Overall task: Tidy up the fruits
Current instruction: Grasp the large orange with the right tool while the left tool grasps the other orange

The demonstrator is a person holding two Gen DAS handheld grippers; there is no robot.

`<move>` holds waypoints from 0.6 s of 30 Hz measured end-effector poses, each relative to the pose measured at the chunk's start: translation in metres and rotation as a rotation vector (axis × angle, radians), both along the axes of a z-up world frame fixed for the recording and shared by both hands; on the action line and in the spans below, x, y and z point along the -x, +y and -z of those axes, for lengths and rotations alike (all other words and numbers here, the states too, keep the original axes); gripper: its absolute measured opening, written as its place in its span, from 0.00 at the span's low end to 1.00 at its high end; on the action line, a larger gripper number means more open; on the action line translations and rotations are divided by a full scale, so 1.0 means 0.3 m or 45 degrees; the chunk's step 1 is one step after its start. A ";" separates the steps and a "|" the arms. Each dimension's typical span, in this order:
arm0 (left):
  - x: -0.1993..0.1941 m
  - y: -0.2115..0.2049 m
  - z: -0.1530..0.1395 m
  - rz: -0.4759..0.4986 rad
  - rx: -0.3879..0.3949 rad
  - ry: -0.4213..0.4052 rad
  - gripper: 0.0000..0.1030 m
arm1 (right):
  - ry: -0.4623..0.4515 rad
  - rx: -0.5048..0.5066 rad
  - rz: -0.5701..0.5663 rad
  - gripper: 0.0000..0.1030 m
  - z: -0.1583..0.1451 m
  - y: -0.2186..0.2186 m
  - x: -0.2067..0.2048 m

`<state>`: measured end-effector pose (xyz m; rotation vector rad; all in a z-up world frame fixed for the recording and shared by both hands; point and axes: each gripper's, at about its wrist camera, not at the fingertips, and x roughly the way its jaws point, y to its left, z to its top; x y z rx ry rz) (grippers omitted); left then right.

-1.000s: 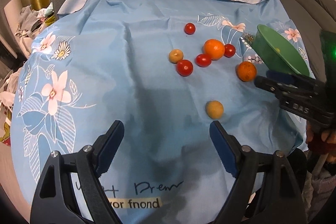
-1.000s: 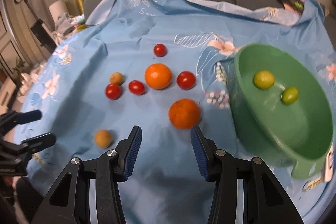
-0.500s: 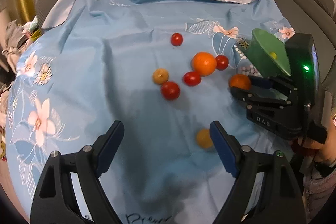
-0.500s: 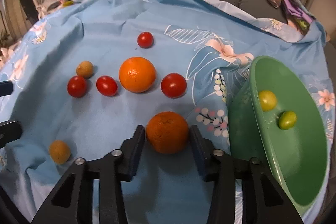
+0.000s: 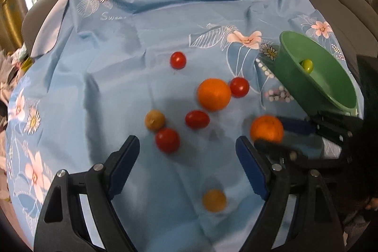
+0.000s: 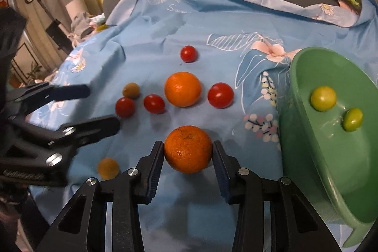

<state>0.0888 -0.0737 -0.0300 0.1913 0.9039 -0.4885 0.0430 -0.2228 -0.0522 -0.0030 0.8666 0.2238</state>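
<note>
L wrist view: left hand-held gripper (image 5: 186, 169) gaped wide, nothing held, above small yellowish fruit (image 5: 214, 200) on blue cloth (image 5: 113, 77), prob. next pick.

R wrist view: right hand-held gripper (image 6: 188, 158) bracketed orange (image 6: 188, 149), pads at sides, full clamp unclear; green bowl (image 6: 307, 157) just beside, likely drop spot.

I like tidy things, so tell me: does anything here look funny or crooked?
Yes, the green bowl looks tipped up on its side instead of sitting flat, with two small yellow-green fruits inside. The blue flowery cloth is rumpled along its far edge. The other fruit lies scattered on the cloth.
</note>
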 end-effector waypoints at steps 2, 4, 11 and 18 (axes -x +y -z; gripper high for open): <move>-0.018 -0.024 0.002 0.020 -0.001 -0.010 0.81 | 0.003 -0.030 -0.004 0.42 0.007 -0.006 0.012; -0.042 -0.052 0.006 0.033 -0.005 -0.013 0.81 | 0.001 -0.035 -0.002 0.42 0.012 -0.012 0.018; -0.123 -0.152 0.056 0.065 -0.070 0.007 0.74 | 0.000 -0.068 0.009 0.42 0.024 -0.037 0.036; -0.163 -0.220 0.095 0.113 -0.082 0.032 0.66 | 0.004 -0.083 0.016 0.42 0.030 -0.048 0.036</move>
